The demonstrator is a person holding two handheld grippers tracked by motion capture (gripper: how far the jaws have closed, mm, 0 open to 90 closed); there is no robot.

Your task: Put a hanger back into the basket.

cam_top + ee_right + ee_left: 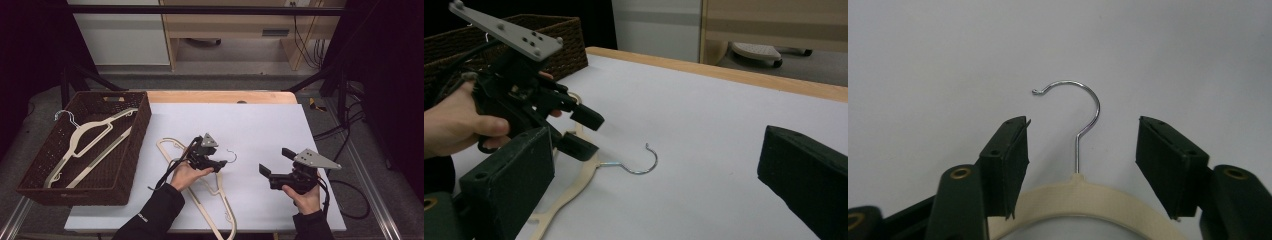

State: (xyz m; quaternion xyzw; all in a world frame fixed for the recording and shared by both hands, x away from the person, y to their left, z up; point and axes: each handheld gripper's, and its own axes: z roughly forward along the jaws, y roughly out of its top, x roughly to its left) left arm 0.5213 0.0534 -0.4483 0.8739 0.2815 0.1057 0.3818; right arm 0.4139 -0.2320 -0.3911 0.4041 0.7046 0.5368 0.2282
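Note:
A cream hanger (221, 199) with a metal hook (231, 156) lies flat on the white table sheet (260, 125). My left gripper (221, 165) is low over its neck. In the left gripper view the left gripper (1083, 145) is open, with one jaw on each side of the hook's stem (1077, 152) and the cream shoulder (1083, 197) beneath, touching neither. My right gripper (276, 161) is held to the right of the hanger, apart from it. In the right gripper view the right gripper (656, 155) is open and faces the hook (641, 167) and the left gripper (585, 132).
A dark wicker basket (136, 145) stands at the table's left with cream hangers (90, 135) lying in it. A wooden strip (220, 96) edges the far side of the sheet. Cables (345, 200) trail off the right side.

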